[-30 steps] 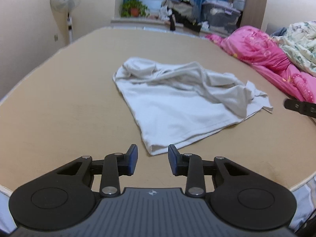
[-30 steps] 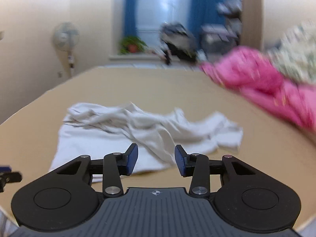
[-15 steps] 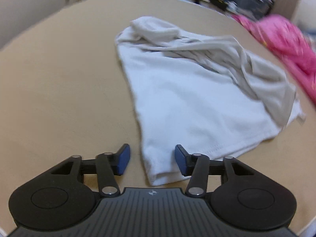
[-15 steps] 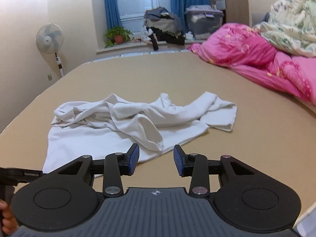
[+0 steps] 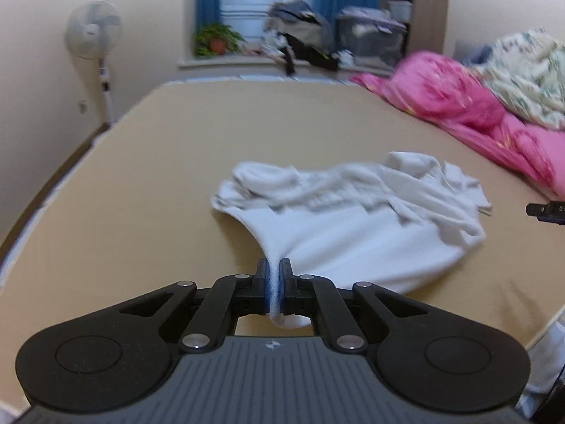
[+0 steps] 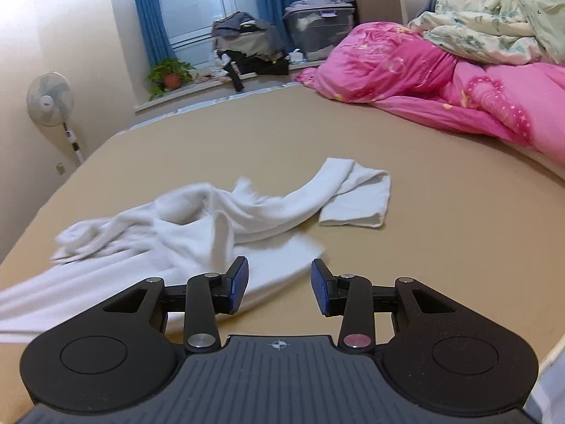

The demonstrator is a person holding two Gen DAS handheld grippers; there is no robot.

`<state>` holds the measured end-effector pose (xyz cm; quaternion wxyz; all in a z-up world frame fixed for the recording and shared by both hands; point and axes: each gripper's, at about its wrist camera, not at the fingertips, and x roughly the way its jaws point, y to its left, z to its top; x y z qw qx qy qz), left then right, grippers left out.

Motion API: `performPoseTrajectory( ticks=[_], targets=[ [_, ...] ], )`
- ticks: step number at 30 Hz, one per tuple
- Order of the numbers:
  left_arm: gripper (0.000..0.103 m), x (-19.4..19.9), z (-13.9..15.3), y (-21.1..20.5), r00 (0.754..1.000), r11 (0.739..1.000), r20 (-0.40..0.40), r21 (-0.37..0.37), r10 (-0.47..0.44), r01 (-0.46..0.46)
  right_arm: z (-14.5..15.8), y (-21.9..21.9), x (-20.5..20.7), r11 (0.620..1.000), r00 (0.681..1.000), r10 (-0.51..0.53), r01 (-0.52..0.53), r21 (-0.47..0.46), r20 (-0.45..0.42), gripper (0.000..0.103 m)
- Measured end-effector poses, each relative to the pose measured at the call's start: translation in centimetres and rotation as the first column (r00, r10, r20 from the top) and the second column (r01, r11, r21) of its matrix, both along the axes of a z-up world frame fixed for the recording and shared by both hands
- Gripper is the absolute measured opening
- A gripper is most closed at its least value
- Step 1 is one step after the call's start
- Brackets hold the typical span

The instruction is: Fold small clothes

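In the left wrist view, the left gripper (image 5: 272,282) has its jaws pressed together on a bunched near corner of the white garment (image 5: 353,226), the pinched fabric standing between the blue pads and a small tuck of it hanging out behind them. The garment lies on the tan bed surface (image 5: 159,176), its near half fairly smooth and drawn into a taut point toward the gripper, its far half rumpled into ridges and folds. Beyond the garment to the right lies a pink quilt (image 5: 469,106), and far behind it to the left a standing fan (image 5: 93,30) is against the wall. In the right wrist view, the right gripper (image 6: 279,284) has its jaws spread with nothing between them, just beside the garment's near right edge and hovering over bare bed. From here the garment looks like a shirt: one sleeve (image 6: 349,190) trails away from the crumpled body toward the pink quilt and ends flat on the bed, while the body is heaped and twisted to the left of the gripper. As for progress, I judge the fold barely begun: one corner is secured, no clean fold line shows anywhere, and the cloth is not yet spread flat. What seems left is a second hold on another corner, then straightening, tucking the sleeves in and folding the body over.
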<state>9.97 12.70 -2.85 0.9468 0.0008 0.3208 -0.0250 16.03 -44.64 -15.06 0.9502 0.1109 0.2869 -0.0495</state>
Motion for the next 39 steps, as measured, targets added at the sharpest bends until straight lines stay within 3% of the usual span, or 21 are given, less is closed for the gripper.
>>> performPoseTrajectory(
  ticks=[2, 4, 5, 6, 7, 9, 13, 16, 18, 20, 21, 25, 28, 29, 30, 32, 35, 37, 39],
  targets=[
    [0.005, -0.6, -1.4, 2.5, 0.998, 0.998, -0.044, -0.048, 0.04, -0.042, -0.5, -0.2, 1.1, 1.0, 1.0, 0.003, -0.003, -0.017, -0.011, 0.042],
    [0.007, 0.6, -3.7, 3.8, 0.978, 0.991, -0.206, -0.118, 0.032, -0.058, -1.7, -0.2, 2.7, 0.999, 0.998, 0.029, -0.03, -0.021, -0.06, 0.046],
    [0.008, 1.2, -4.4, 3.9, 0.971, 0.99, -0.24, -0.131, 0.011, -0.044, -2.5, -0.1, 3.6, 0.999, 0.994, 0.049, -0.05, -0.01, -0.096, 0.047],
    [0.01, 1.7, -4.8, 3.8, 0.969, 0.993, -0.245, -0.107, 0.013, -0.04, -3.3, -0.1, 4.5, 0.997, 0.989, 0.071, -0.071, 0.005, -0.133, 0.047],
    [0.019, 2.1, -5.1, 3.7, 0.97, 0.997, -0.241, -0.06, 0.032, -0.047, -4.2, -0.1, 5.4, 0.996, 0.983, 0.088, -0.087, 0.015, -0.162, 0.047],
    [0.033, 2.7, -5.6, 3.9, 0.964, 0.997, -0.261, -0.042, 0.055, -0.068, -5.7, 0.4, 7.1, 0.995, 0.97, 0.104, -0.104, 0.013, -0.221, 0.048],
    [0.042, 4.4, -7.5, 5.9, 0.923, 0.982, -0.374, -0.124, 0.09, -0.146, -8.3, 2.0, 9.5, 0.989, 0.948, 0.123, -0.142, -0.044, -0.293, 0.05],
    [0.043, 5.8, -8.6, 6.3, 0.895, 0.972, -0.437, -0.155, 0.093, -0.177, -10.0, 2.5, 10.6, 0.986, 0.93, 0.123, -0.156, -0.067, -0.346, 0.05],
    [0.043, 6.0, -8.9, 6.2, 0.889, 0.969, -0.455, -0.184, 0.063, -0.163, -10.3, 3.2, 10.7, 0.98, 0.934, 0.128, -0.172, -0.105, -0.333, 0.044],
    [0.043, 6.1, -8.9, 5.9, 0.889, 0.967, -0.455, -0.201, 0.046, -0.153, -10.2, 3.7, 10.8, 0.975, 0.937, 0.14, -0.186, -0.119, -0.319, 0.013],
    [0.043, 6.0, -8.8, 5.9, 0.892, 0.965, -0.451, -0.214, 0.039, -0.15, -10.1, 3.9, 10.7, 0.973, 0.94, 0.139, -0.188, -0.134, -0.313, 0.006],
    [0.043, 5.4, -8.0, 6.3, 0.91, 0.94, -0.413, -0.298, 0.029, -0.164, -9.3, 4.0, 9.9, 0.973, 0.951, 0.143, -0.186, -0.137, -0.274, 0.006],
    [0.042, 5.9, -9.0, 4.7, 0.887, 0.96, -0.461, -0.249, 0.0, -0.13, -8.3, 3.3, 9.1, 0.98, 0.963, 0.125, -0.157, -0.12, -0.237, 0.005],
    [0.038, 5.9, -9.4, 4.1, 0.881, 0.969, -0.473, -0.219, -0.001, -0.116, -8.1, 3.1, 8.9, 0.983, 0.966, 0.118, -0.147, -0.109, -0.231, 0.005],
    [0.013, 5.8, -9.5, 3.6, 0.885, 0.977, -0.466, -0.186, 0.008, -0.106, -7.9, 2.8, 8.6, 0.986, 0.968, 0.113, -0.138, -0.096, -0.226, 0.005],
    [0.007, 5.7, -9.2, 3.0, 0.9, 0.985, -0.435, -0.153, 0.009, -0.084, -7.5, 2.5, 7.9, 0.988, 0.97, 0.115, -0.133, -0.074, -0.214, 0.005],
    [0.006, 4.5, -6.9, 3.5, 0.946, 0.978, -0.323, -0.193, 0.01, -0.077, -6.0, 1.9, 6.7, 0.994, 0.98, 0.106, -0.11, -0.012, -0.171, 0.004],
    [0.005, 2.5, -4.1, 5.1, 0.983, 0.953, -0.181, -0.294, 0.012, -0.066, -3.8, 0.8, 5.4, 0.995, 0.99, 0.084, -0.076, 0.069, -0.11, 0.004],
    [0.005, 0.6, -2.2, 6.7, 0.996, 0.93, -0.089, -0.362, 0.028, -0.059, -0.9, -0.5, 3.2, 0.983, 0.997, 0.072, -0.067, 0.169, -0.023, 0.003]
  ],
)
